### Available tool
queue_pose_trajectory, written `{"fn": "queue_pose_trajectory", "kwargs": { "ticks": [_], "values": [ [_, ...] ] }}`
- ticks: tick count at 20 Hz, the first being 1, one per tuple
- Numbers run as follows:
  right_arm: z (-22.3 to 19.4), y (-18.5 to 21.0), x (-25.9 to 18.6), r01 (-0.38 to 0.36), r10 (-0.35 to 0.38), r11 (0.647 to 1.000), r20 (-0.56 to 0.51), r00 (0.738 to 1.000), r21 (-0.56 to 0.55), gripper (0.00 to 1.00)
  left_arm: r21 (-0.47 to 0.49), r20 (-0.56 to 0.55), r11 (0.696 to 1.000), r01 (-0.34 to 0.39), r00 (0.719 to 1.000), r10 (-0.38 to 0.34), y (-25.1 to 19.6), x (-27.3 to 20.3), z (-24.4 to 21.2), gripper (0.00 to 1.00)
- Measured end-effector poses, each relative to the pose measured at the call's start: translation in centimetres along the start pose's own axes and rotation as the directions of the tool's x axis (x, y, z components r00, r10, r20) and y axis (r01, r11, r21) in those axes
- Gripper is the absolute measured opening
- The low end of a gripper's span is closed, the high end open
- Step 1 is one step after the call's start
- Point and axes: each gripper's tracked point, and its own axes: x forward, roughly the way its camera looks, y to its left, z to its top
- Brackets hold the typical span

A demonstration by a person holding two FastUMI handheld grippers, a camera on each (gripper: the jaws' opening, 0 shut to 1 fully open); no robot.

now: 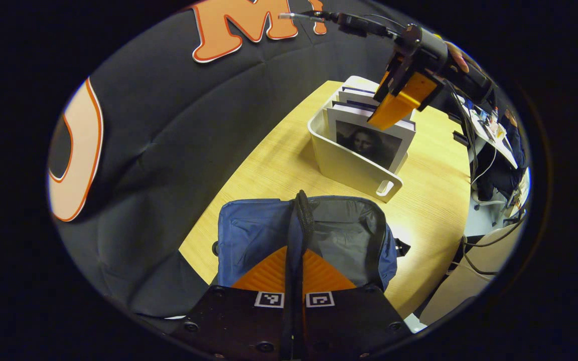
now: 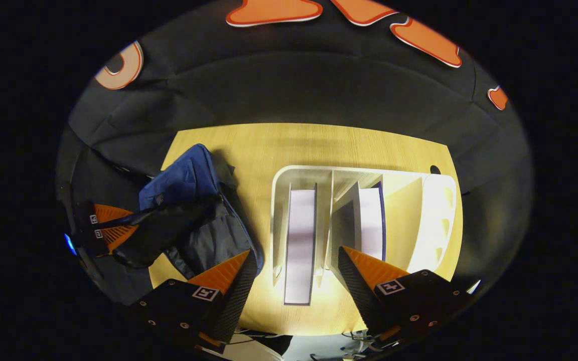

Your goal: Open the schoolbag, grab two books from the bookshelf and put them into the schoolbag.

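A staged recording booth inside an office or lab: black cloth wall (image 1: 168, 125) backs a light wooden table (image 1: 279, 165) ahead of the left tongs, and beyond the table's far right edge stand cluttered desks (image 1: 492, 133) with trailing cables (image 1: 484, 170).

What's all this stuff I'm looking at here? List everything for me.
schoolbag: one, blue with grey lining, open, on the table's near end.
strap: one, dark, on the schoolbag's top, pinched in the left claw.
bookshelf: one, white, divided into slots, on the table beside the schoolbag.
books: at least two, white pages, dark-edged covers, upright in the slots.
table: one, light wood.
left claw: one, shut on the strap.
right claw: one, open above the books.
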Motion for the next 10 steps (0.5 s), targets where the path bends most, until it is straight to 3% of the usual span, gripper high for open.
{"fn": "queue_pose_trajectory", "kwargs": {
  "ticks": [5,7,9,10],
  "values": [
    [-0.3,0.2,2.5,0.022,-0.022,1.0,-0.066,0.998,0.0,0.97,0.002,-0.005,1.0,0.002,1.0,-0.002,0.5,0.2,-0.2,0.02],
    [-0.6,0.2,3.0,0.038,-0.039,0.999,-0.083,0.996,-0.019,0.91,0.002,-0.005,1.0,0.0,1.0,0.0,0.7,0.1,-0.2,0.02],
    [-0.9,-0.1,3.2,0.058,-0.061,0.998,-0.096,0.994,-0.027,0.74,-0.001,-0.003,1.0,0.004,1.0,-0.004,0.5,0.1,-0.2,0.01],
    [-0.9,-0.2,3.0,0.059,-0.06,0.998,-0.099,0.993,-0.021,0.56,-0.006,-0.003,1.0,0.005,1.0,-0.005,0.5,0.1,-0.2,0.02]
  ]
}}
